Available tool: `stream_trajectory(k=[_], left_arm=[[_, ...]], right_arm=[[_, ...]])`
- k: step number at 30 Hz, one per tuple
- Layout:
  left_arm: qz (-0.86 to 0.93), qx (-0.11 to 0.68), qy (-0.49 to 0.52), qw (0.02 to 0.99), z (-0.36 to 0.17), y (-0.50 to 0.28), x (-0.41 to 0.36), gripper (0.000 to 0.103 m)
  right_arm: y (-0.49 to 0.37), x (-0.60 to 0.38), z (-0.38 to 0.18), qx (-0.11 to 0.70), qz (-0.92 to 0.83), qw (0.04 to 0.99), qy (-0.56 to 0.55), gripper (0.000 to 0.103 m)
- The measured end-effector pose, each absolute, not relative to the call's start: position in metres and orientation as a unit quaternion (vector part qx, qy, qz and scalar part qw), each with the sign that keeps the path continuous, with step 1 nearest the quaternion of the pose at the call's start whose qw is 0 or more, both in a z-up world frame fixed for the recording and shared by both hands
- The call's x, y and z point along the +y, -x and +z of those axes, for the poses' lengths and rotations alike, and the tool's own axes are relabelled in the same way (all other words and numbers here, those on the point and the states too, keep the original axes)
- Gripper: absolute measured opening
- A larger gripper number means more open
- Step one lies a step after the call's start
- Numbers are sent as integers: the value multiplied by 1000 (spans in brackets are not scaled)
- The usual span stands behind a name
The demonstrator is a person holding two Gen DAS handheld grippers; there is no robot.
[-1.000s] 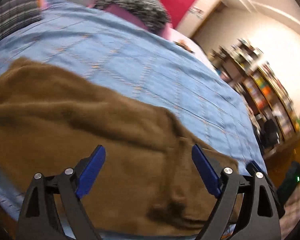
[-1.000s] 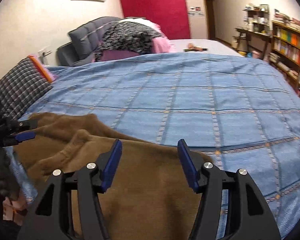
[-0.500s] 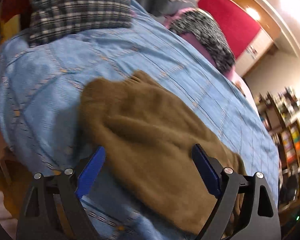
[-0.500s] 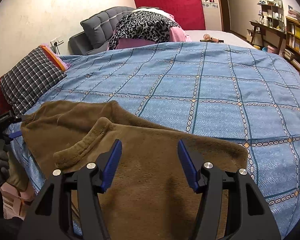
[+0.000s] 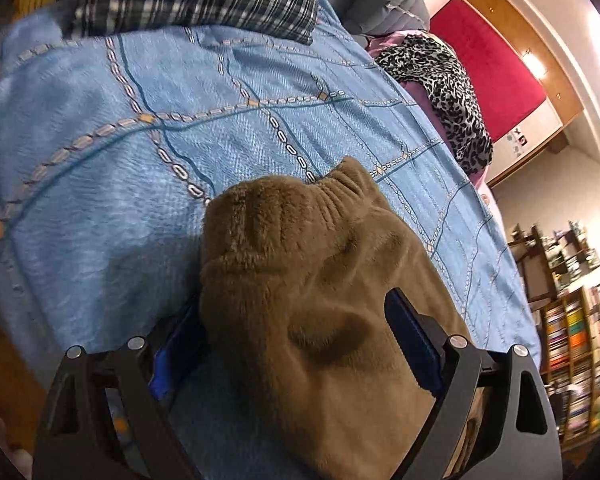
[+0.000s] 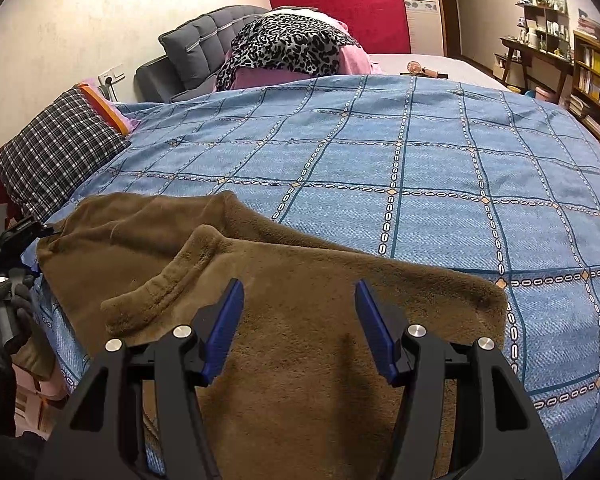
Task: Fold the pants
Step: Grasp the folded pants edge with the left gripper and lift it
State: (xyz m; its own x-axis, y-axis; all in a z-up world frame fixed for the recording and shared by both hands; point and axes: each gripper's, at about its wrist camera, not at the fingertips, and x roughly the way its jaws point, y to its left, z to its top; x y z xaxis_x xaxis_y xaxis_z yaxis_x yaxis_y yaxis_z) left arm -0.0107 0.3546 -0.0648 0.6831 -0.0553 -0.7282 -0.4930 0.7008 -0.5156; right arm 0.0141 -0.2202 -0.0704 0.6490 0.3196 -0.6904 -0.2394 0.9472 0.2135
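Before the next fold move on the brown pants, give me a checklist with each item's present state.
1. Left gripper open around the pants' cuff end: ok.
2. Left pads actually pressing fabric: cannot tell.
3. Right gripper open above the pants: ok.
4. Pants lying flat: not ok, the legs overlap unevenly with ridges.
5. Blue bedspread bare beyond the pants for folding: ok.
6. Plaid pillow apart from the pants: ok.
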Motion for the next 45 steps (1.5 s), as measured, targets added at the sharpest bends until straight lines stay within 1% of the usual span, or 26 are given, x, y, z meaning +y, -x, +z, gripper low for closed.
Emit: stream_trajectory(k=[3, 4, 9, 11, 13, 14, 15, 16, 19, 21, 27, 29, 33, 38, 45], left_arm=[[116, 362, 379, 843, -70, 3, 361, 92], [110, 357, 384, 844, -70, 1, 363, 94], [86, 345, 395, 847, -70, -17, 364, 94], [70, 343, 400, 847, -71, -21, 362, 92], [53, 346, 408, 843, -73, -25, 360, 76], [47, 347, 410, 842, -74, -25, 359, 70], [43, 353, 412, 839, -76, -27, 359, 52], [37, 359, 419, 833, -80, -29, 359, 40], [36, 357, 429, 829, -78, -26, 356, 31], [35, 353, 415, 838, -68, -23, 349, 28], [5, 327, 351, 877, -12, -21, 303, 27], [-19, 317, 323, 892, 12, -20, 276, 27], [-58, 311, 273, 909, 44, -17, 221, 27], [-96, 316, 198, 923, 67, -11, 147, 27], [-143, 325, 113, 928, 76, -1, 54, 27]], right_arm=[[-15, -220, -72, 392, 152, 906, -51, 59], [-16, -220, -72, 392, 152, 906, -51, 59], [-18, -220, -73, 393, 147, 906, -54, 59], [-18, -220, -73, 393, 145, 906, -56, 59], [-18, -221, -73, 394, 143, 906, -58, 59], [-18, -222, -74, 394, 143, 906, -60, 59], [-19, -222, -74, 395, 142, 906, -61, 59], [-19, -223, -74, 395, 141, 906, -62, 59], [-18, -225, -72, 391, 139, 907, -66, 59], [-16, -228, -70, 386, 138, 910, -70, 59], [-12, -242, -67, 378, 132, 911, -100, 59], [-11, -248, -66, 376, 129, 911, -113, 59], [-6, -260, -66, 370, 120, 912, -129, 59], [0, -281, -68, 368, 114, 907, -168, 59], [11, -305, -70, 357, 99, 908, -197, 59]])
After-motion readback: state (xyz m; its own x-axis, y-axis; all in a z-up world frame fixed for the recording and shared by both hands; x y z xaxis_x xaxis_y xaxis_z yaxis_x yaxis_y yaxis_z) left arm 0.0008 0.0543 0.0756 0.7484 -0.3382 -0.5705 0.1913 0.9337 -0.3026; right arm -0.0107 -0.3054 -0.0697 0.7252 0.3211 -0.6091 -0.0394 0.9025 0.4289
